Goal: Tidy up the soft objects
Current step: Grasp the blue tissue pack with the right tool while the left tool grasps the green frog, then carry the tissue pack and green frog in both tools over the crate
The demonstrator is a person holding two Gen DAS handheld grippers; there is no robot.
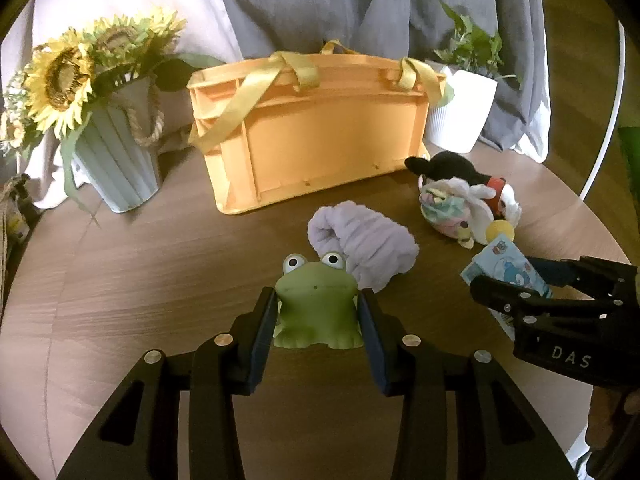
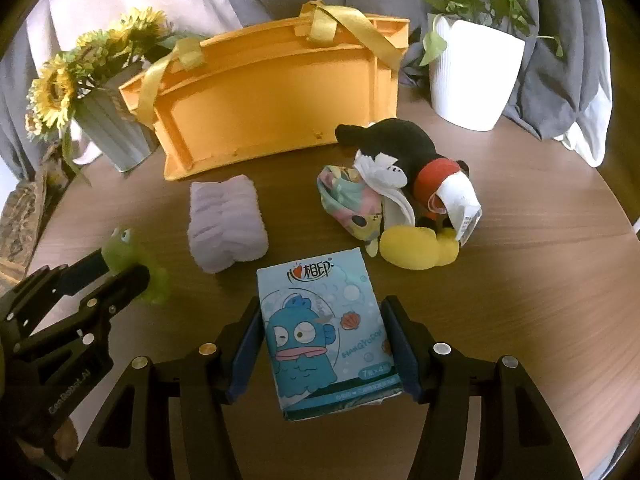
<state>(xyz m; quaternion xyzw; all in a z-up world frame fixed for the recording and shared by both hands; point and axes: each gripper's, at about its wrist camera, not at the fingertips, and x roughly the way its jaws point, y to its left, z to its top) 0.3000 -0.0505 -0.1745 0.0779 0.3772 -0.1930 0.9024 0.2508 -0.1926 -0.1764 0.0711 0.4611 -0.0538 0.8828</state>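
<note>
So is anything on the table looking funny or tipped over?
Yes. The orange basket lies tipped on its side behind the toys, its flat bottom facing the cameras and its yellow handles drooping across it, so nothing can go in yet.

A smooth, matt rubbery green frog (image 1: 317, 307), a fluffy ribbed lilac towel (image 2: 227, 227), a glossy printed tissue pack (image 2: 326, 330) and a plush mouse toy (image 2: 404, 160) lie on a wood-grain table (image 2: 520, 280) by a matt orange plastic basket (image 2: 272, 100) with satin straps.
</note>
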